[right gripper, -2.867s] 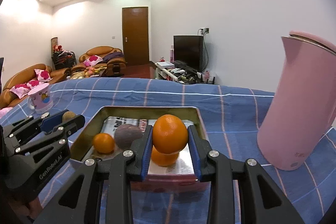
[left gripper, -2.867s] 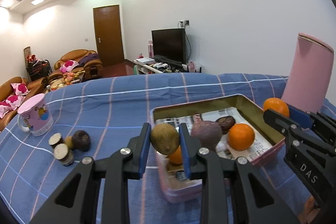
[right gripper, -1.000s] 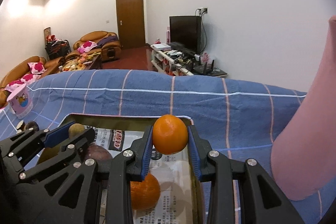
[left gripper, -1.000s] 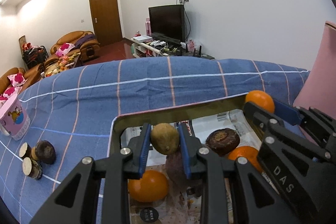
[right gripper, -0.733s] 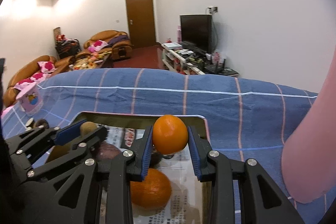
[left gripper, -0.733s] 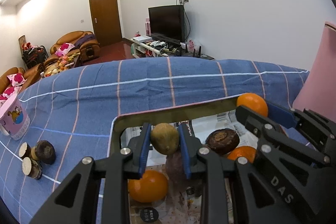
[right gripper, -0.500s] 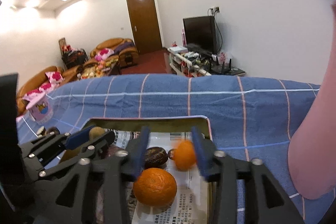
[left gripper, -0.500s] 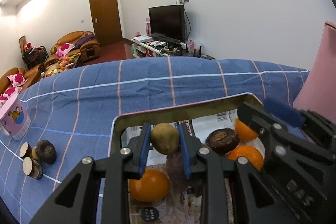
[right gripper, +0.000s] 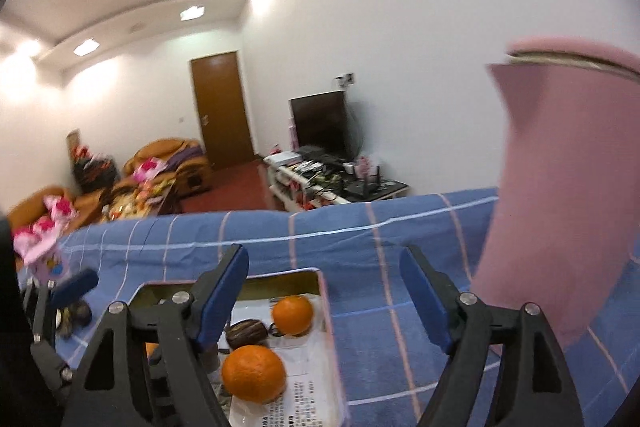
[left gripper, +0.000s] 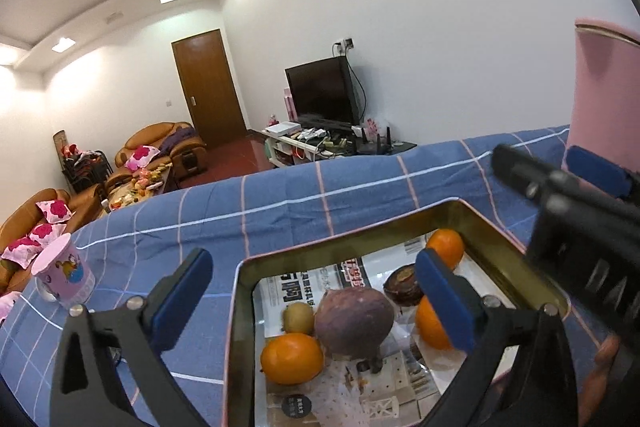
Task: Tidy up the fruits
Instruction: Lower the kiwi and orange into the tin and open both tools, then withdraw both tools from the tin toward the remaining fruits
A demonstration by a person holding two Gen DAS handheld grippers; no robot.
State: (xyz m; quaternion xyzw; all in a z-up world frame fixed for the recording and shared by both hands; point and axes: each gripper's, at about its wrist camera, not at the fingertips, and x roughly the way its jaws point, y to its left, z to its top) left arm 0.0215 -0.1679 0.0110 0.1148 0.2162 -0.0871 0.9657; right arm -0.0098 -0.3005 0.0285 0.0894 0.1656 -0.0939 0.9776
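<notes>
3 oranges [left gripper: 291,358] (maybe more) in tin [left gripper: 516,251]

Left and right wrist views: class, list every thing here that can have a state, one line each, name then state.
Left gripper: open, empty; jaws just opened.
Right gripper: open, empty; jaws just opened.
Rectangular gold metal tin: lidless, paper-lined, holding fruit.
Small greenish-brown round fruit: lying in tin.
Far orange: lying in tin.
Pink lidded jug: upright, lid shut.
Pink cartoon mug: upright.
</notes>
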